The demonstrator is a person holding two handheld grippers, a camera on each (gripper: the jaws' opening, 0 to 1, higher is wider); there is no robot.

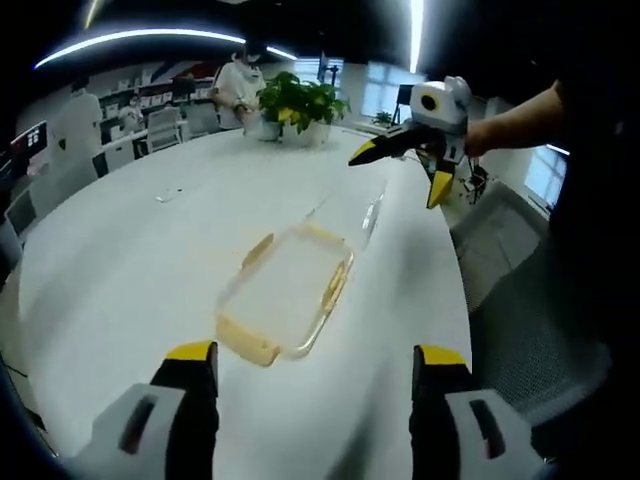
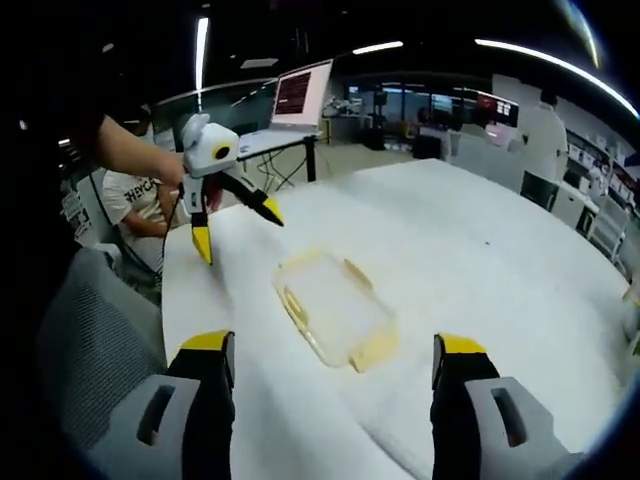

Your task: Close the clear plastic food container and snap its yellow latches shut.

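**Both grippers hung open above the container, one on each side of it**

In the left gripper view, the left gripper had its jaws spread wide with nothing between them. The clear plastic food container lay just ahead of those tips on the white table, its long axis running away from the jaws and slanting toward the far side. Yellow latches showed at its near end and along its sides; whether the lid was seated I could not tell.

In the right gripper view, the right gripper was likewise wide open and empty, and the container lay ahead between its tips, long axis again slanting away.

Beyond the container each view caught the opposite gripper, held in a hand in the air, jaws splayed and pointing down toward it. Judged from this, neither was clearly nearer; both stood apart from the container, so either would need to descend to a latch.
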